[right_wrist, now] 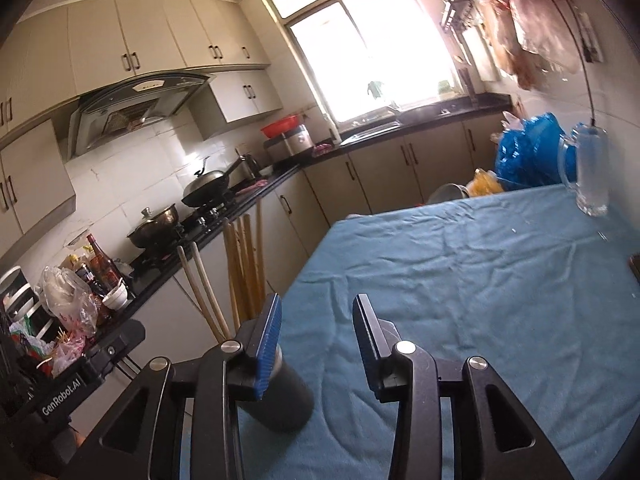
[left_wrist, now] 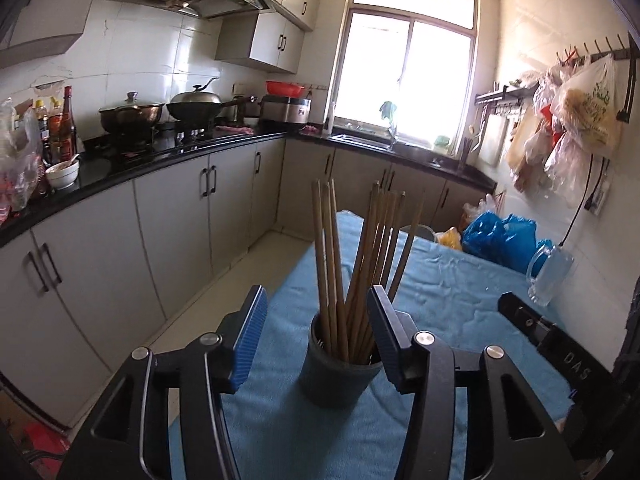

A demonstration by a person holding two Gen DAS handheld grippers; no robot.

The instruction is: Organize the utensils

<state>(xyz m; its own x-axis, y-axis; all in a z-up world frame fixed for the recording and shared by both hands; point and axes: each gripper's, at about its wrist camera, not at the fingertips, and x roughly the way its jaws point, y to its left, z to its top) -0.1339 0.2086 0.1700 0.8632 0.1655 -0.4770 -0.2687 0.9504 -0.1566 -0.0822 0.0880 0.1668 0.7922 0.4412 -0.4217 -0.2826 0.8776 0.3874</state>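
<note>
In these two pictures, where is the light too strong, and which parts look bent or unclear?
Left wrist view: the bright window is overexposed; cabinets curve from fisheye. Right wrist view: the window glares more, and the hanging plastic bags and clear glass mug look blurred.

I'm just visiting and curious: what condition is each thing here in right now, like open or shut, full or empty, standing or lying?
Left gripper: open, fingers either side of the cup, not visibly touching.
Right gripper: open, holding nothing.
Dark cup: upright on the cloth.
Chopsticks: standing in the cup, fanned out.
Glass mug: upright, looks empty.
Blue cloth: spread over the table, wrinkled.
</note>
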